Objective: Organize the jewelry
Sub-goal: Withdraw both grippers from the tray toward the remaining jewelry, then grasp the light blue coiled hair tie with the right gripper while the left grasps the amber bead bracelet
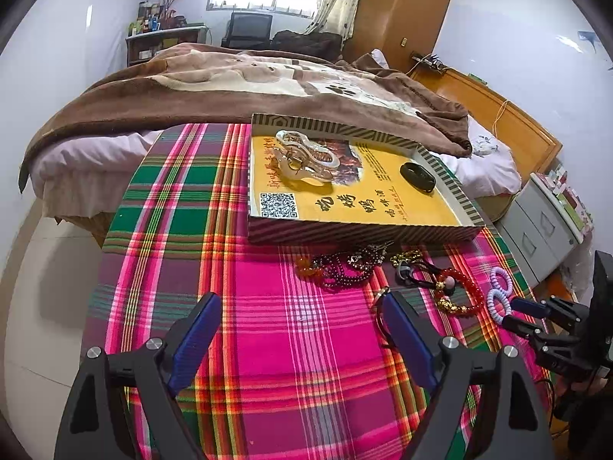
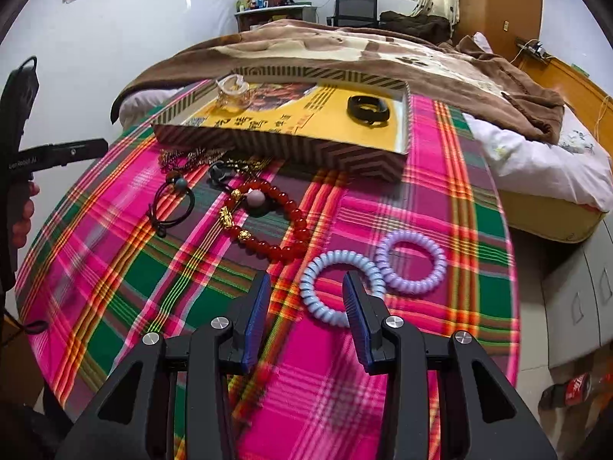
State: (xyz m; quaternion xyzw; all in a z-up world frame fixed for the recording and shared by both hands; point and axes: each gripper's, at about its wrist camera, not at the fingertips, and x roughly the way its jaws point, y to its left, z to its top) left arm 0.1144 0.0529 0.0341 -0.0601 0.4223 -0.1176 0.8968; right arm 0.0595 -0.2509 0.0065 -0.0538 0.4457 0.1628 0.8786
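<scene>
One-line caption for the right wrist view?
Open right gripper nearing blue coil hair tie; red bead bracelet beside it.

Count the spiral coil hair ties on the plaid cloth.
2. The pale blue coil tie lies just ahead of the right claw; the lilac coil tie lies beside it, touching. None appears hidden.

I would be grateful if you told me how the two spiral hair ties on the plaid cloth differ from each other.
The blue spiral hair tie is pale blue, while the purple spiral hair tie is lilac. The blue one lies nearest the right gripper, its rim partly behind one finger; the purple one lies farther off, wholly in view. Both are coiled rings lying flat on the plaid cloth, touching side by side.
</scene>
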